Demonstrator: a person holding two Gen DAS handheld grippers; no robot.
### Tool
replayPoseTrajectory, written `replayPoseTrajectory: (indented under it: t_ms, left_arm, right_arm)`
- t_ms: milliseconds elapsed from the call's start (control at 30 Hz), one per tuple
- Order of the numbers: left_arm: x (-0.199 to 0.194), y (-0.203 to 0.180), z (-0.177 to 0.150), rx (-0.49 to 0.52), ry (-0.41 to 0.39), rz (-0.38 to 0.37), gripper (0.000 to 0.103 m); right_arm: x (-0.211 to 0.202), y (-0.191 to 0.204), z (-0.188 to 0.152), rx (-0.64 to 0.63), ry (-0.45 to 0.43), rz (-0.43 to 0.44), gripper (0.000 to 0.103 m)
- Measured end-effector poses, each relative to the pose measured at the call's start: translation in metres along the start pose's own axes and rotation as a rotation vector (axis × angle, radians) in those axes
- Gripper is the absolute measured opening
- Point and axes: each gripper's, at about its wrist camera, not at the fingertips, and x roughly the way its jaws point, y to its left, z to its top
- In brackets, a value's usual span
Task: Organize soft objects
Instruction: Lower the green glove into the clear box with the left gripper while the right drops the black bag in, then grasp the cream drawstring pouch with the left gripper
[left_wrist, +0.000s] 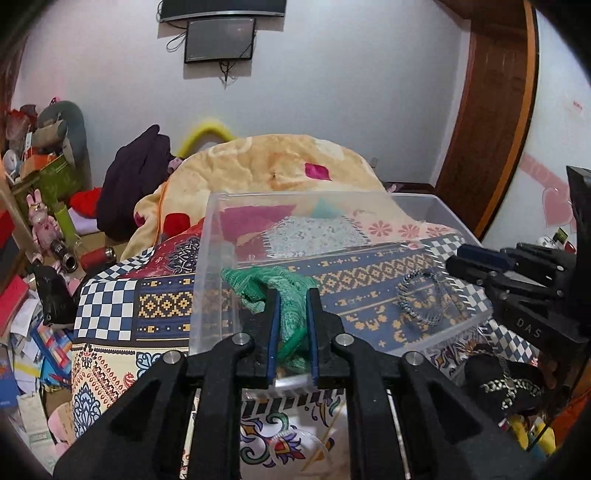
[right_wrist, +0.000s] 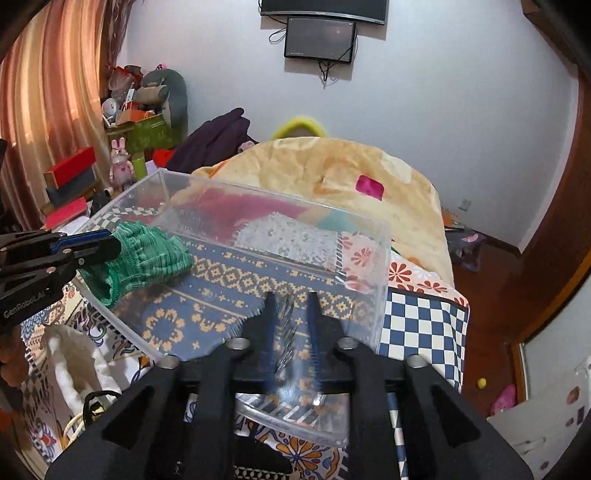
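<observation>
Hanging over the left part of the clear plastic box (left_wrist: 436, 210), the green knitted cloth (left_wrist: 273, 291) is being pinched between the pads of the left gripper (left_wrist: 291, 332), whose jaws are closing tightly on its bunched middle. The cloth's loose end is spilling forward and to the left from the fingers, so its long axis is running roughly along the gripper's own line, and in the right wrist view the green knitted cloth (right_wrist: 144, 254) appears to be drooping onto or just above the box floor. The left gripper is clearly the nearer one; letting go here would probably be dropping the cloth inside the box. A small blue-grey hair tie (left_wrist: 424, 299) is lying on the box floor, well to the right of the cloth. The right gripper (right_wrist: 291, 325) is sitting at the near wall of the clear plastic box (right_wrist: 380, 280), apparently clamping it, though blur is making that hard to confirm. Everything is resting on a patterned bedspread (left_wrist: 107, 310).
</observation>
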Motion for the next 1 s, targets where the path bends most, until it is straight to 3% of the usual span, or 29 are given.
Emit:
replayPoseTrajectory:
  t_ms: [67,267,533,667,800,1000]
  left_arm:
    - [-0.005,-0.001,0.000,0.007,-0.010,0.004,0.018]
    - [-0.033,-0.007,0.002,0.023,-0.066,0.003,0.024]
    - [-0.069,-0.020,-0.014,0.102,-0.133,0.029,0.055]
    - [-0.082,-0.025,-0.030,0.124,-0.156,0.041,0.064]
    - [-0.088,-0.024,-0.049,0.116,-0.152,0.032,0.074]
    - [-0.085,-0.023,-0.071,0.107,-0.126,0.001,0.083]
  right_arm:
    - [-0.007,-0.002,-0.001,0.010,-0.021,0.000,0.037]
    - [-0.030,-0.010,0.001,0.042,-0.071,0.024,0.041]
    - [-0.073,0.000,-0.011,0.029,-0.179,0.035,0.070]
    - [-0.086,0.008,-0.022,0.016,-0.206,0.030,0.072]
    - [-0.092,0.016,-0.036,0.016,-0.222,0.036,0.081]
    - [-0.090,0.015,-0.053,0.075,-0.214,0.059,0.081]
